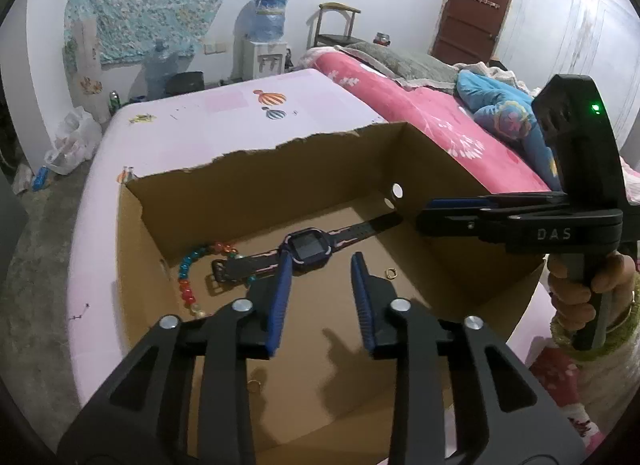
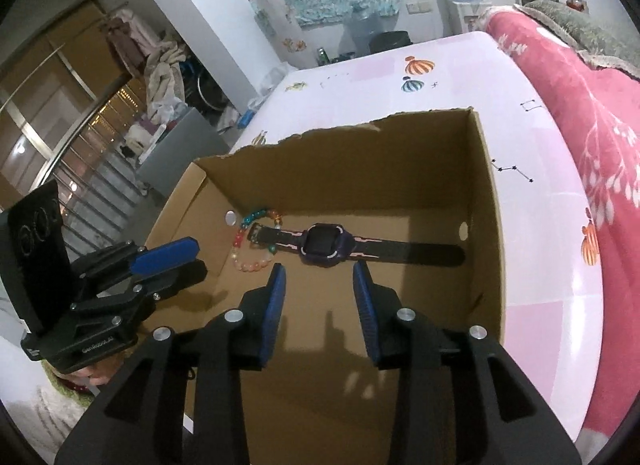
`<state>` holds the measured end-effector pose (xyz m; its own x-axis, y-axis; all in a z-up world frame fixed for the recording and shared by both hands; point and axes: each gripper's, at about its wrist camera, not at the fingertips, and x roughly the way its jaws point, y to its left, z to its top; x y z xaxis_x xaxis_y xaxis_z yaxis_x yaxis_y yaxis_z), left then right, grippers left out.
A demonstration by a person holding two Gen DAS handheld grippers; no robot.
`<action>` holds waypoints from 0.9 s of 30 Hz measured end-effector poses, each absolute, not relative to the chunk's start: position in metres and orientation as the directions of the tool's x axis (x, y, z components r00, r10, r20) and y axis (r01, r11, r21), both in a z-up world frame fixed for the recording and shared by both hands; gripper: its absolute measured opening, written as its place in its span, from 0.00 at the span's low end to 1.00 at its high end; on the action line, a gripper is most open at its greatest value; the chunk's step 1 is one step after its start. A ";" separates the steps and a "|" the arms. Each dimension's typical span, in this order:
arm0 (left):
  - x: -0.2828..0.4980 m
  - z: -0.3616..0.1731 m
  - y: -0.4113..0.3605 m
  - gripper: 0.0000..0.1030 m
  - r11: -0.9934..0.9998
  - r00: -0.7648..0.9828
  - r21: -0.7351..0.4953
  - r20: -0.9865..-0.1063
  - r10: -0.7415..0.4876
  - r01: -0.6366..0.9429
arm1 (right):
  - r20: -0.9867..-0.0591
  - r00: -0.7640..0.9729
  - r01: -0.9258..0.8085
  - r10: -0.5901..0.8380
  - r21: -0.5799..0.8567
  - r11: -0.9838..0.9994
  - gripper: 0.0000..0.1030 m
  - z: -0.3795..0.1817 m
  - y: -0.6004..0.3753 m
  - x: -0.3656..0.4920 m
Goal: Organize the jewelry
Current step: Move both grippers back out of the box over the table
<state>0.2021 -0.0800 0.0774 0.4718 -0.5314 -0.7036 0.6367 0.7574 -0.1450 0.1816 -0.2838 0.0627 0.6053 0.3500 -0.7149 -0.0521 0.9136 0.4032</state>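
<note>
An open cardboard box (image 1: 256, 177) (image 2: 486, 201) sits on a pink-sheeted bed. Inside lie a purple smartwatch (image 1: 306, 251) (image 2: 326, 245) with a black strap, a colourful bead bracelet (image 1: 186, 277) (image 2: 244, 243), a small gold ring (image 1: 391, 274) and another ring (image 1: 255, 386) near the front. My left gripper (image 1: 322, 265) is open and empty, hovering over the box just short of the watch. My right gripper (image 2: 320, 269) is open and empty too, above the box floor near the watch. Each gripper shows from the side in the other's view, the right (image 1: 424, 217), the left (image 2: 196, 253).
The pink sheet (image 1: 224, 121) (image 2: 536, 265) surrounds the box. A red blanket (image 1: 420, 113) (image 2: 592, 113) with bedding lies to the right. A water dispenser (image 1: 266, 41), a chair (image 1: 336, 25) and a brown door (image 1: 476, 5) stand at the far wall.
</note>
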 end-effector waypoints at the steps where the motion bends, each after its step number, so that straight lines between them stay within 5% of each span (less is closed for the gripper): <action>1: 0.202 0.080 -0.079 0.34 0.760 0.479 -0.142 -0.700 -0.530 0.635 | -0.712 0.610 -0.051 0.347 0.401 0.915 0.34 0.065 -0.285 0.181; 15: 0.118 0.120 -0.021 0.77 0.767 0.583 -0.116 -0.582 -0.567 0.631 | -0.533 0.814 -0.049 0.231 0.333 0.942 0.73 0.119 -0.292 0.046; 27: 0.054 0.036 -0.031 0.81 0.763 0.502 -0.124 -0.685 -0.529 0.634 | -0.682 0.702 0.074 0.206 0.357 0.931 0.72 0.013 -0.262 -0.003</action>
